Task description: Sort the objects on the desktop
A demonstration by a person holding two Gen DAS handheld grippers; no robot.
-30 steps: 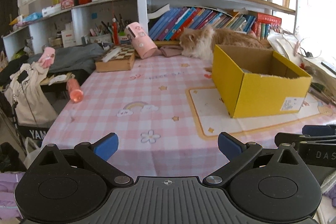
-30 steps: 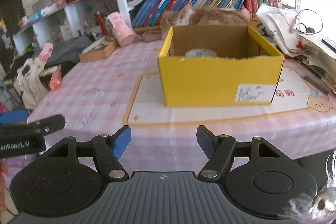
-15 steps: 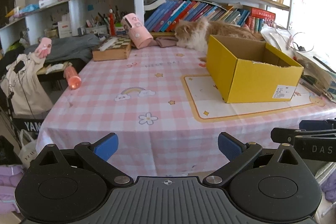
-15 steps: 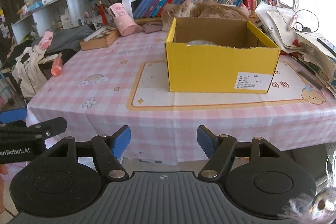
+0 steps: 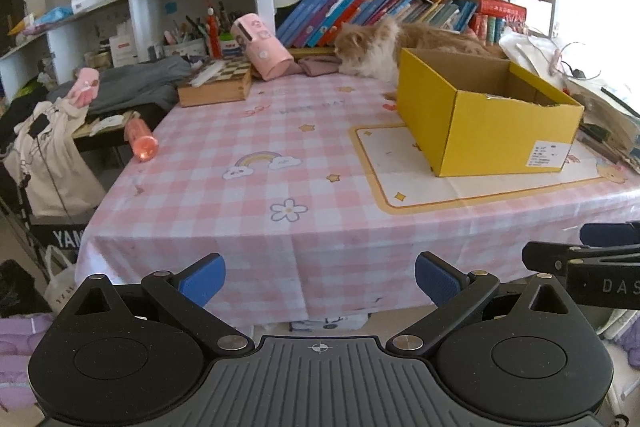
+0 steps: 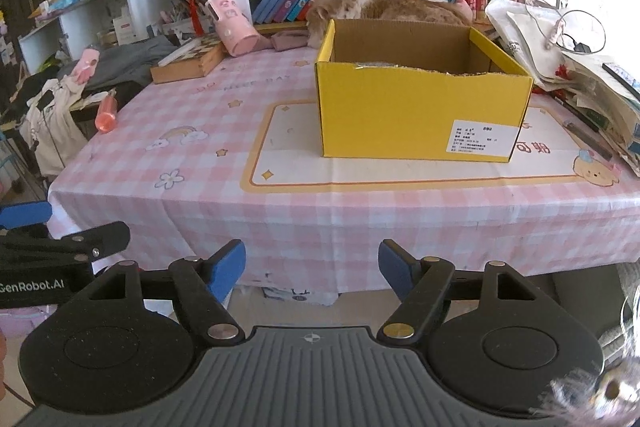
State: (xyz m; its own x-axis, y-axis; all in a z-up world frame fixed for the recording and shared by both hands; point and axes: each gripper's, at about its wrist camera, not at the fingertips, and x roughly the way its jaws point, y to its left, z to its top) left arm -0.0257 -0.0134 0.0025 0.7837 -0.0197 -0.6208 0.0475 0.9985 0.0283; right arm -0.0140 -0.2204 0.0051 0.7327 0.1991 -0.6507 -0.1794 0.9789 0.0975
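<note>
Two grippers hang off the near edge of the table [image 5: 280,235], both well short of anything to sort. The left gripper [image 5: 320,277] has its jaws wide with nothing between them. The right gripper [image 6: 312,267] is also empty, and its jaws are opening as we watch.

What's left on the cloth? From the left wrist view, the orange-pink tube [image 5: 141,141] lies at about 11 o'clock on the table's left edge, well apart from the fingers, its long axis running roughly away from the camera with the capped end nearer. Farther back, near 12 o'clock, the pink cup [image 5: 262,47] leans tilted beside the wooden chessboard box [image 5: 216,83].

The yellow box [image 6: 420,107] sits open-topped at 12 to 1 o'clock from the right gripper, and at 1 to 2 o'clock from the left. Something pale shows inside it; I cannot tell what. A cat [image 6: 380,9] lies just behind it.

My call: the tube is the nearest loose item, and the left hand is clearly the closer one. It would reach forward and left, closing across the tube's short width, then carry it rightward to the box.
</note>
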